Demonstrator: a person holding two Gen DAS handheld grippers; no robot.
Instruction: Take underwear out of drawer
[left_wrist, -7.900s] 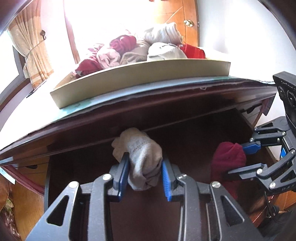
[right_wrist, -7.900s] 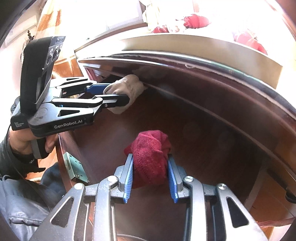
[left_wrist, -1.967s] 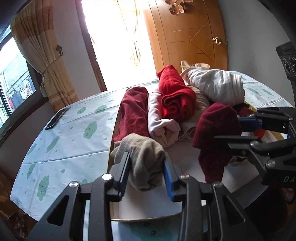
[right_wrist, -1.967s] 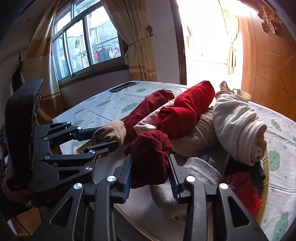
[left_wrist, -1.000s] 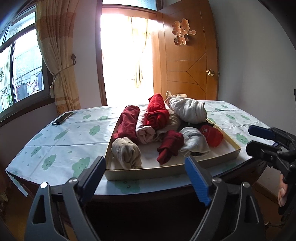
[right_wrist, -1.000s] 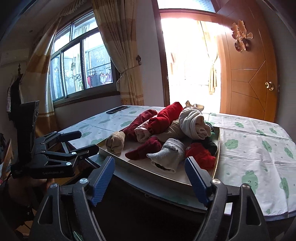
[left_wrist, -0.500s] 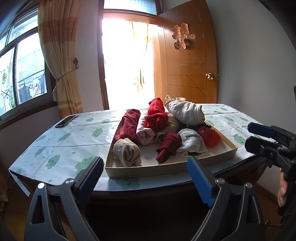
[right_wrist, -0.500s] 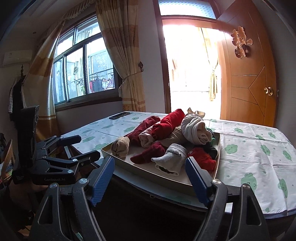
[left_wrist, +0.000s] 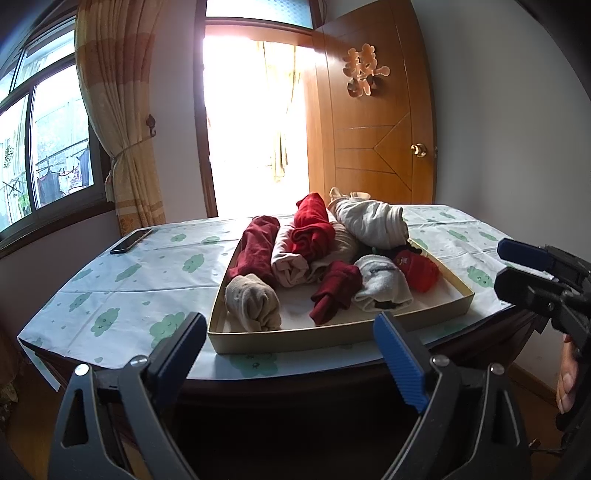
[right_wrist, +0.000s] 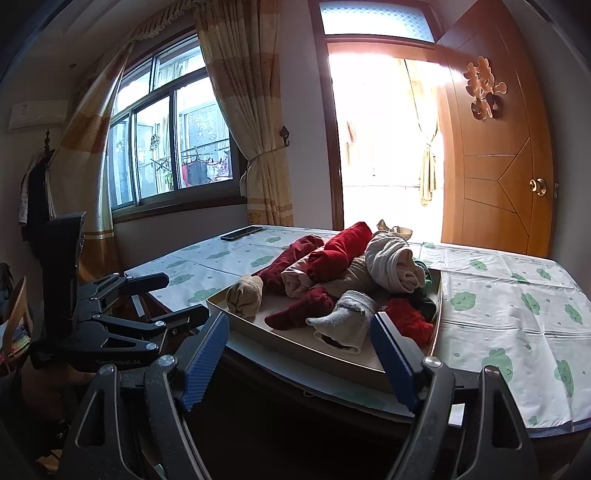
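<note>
Phone (left_wrist: 131, 240) far left of tray (left_wrist: 332, 338), on table (left_wrist: 147, 288).

Left claw (left_wrist: 291, 352): released, jaws just widened, nothing between, low before table edge.

Beige roll (left_wrist: 253, 301) at tray's near-left corner, straight ahead of left claw, long axis front-to-back.

Dark red roll (left_wrist: 336, 291) mid-tray, right of beige.

Right claw (right_wrist: 299, 350): spread, empty, right of tray's near rim, aimed slightly down; grey-white roll (right_wrist: 343, 321) nearest it.

Drawer not visible; judged below tray.

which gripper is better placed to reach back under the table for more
Neither clearly. The left gripper and right gripper are both open and empty, held level in front of the table, apart from the tray.
</note>
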